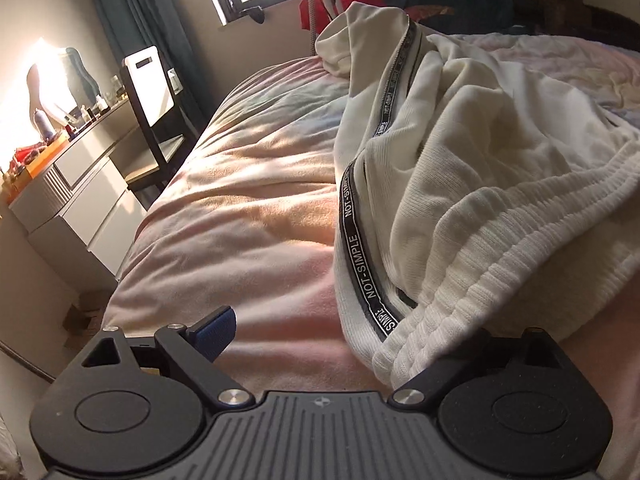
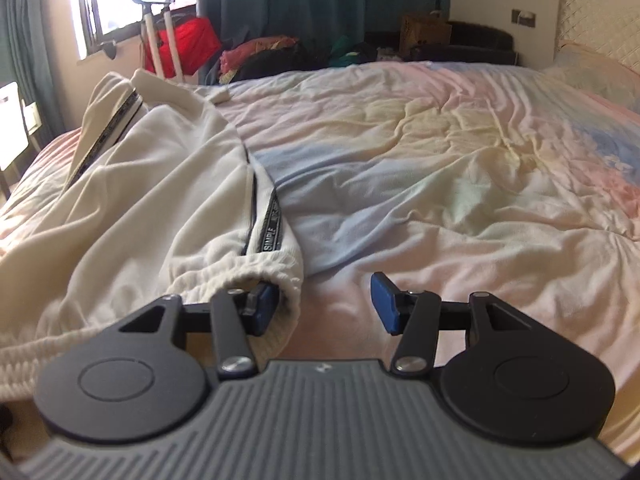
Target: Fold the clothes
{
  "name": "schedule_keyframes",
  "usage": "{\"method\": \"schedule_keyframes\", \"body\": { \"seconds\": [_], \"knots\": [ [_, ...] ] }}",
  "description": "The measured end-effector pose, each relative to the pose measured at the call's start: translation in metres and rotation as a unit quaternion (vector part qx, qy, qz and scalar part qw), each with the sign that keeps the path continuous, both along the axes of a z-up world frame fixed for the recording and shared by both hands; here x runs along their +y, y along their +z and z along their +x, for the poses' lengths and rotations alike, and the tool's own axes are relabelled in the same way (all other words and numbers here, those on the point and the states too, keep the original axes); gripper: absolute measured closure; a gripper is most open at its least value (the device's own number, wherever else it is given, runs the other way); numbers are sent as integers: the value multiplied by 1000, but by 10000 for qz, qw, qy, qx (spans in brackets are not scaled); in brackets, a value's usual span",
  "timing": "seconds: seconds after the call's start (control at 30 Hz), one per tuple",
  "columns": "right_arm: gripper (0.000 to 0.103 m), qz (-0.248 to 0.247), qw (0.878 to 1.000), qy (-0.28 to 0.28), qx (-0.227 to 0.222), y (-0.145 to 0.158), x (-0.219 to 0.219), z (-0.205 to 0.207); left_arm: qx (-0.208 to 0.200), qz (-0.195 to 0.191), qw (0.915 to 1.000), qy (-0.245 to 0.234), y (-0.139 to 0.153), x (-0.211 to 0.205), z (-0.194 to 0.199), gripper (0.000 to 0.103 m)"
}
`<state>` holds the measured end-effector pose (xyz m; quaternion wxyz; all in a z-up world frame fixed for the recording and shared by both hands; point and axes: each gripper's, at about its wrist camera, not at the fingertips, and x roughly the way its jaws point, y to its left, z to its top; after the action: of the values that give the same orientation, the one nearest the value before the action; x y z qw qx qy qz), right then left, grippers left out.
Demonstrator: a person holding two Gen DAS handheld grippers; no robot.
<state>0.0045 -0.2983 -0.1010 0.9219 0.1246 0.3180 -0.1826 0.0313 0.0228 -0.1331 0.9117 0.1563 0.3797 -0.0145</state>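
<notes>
From the left wrist, the white trousers are lying crumpled on the pink bedspread. Their ribbed waistband is covering the right finger of the left gripper, so whether it is pinching cloth is unclear.

From the right wrist, the right gripper is standing wide open, its left pad sitting inside the waistband opening, partly hidden.

Black claw linkages, blue pads, silver screws, ribbed grey body
</notes>
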Motion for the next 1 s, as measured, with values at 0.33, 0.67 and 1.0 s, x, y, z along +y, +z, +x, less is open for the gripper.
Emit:
{"method": "schedule_keyframes", "body": {
  "seconds": [0.33, 0.67, 1.0],
  "knots": [
    [50, 1585, 9811, 530, -971, 29, -34, -34, 609, -3604, 9302, -324, 46, 70, -34, 3],
    [51, 3222, 9452, -473, -237, -40, -77, 25, 1390, -4891, 8559, 948, -1, 97, 17, 7],
    [68, 3571, 9328, -86, -471, -34, -69, 18, 1577, -4616, 8712, 555, 1, 84, -1, 29]
  ]
}}
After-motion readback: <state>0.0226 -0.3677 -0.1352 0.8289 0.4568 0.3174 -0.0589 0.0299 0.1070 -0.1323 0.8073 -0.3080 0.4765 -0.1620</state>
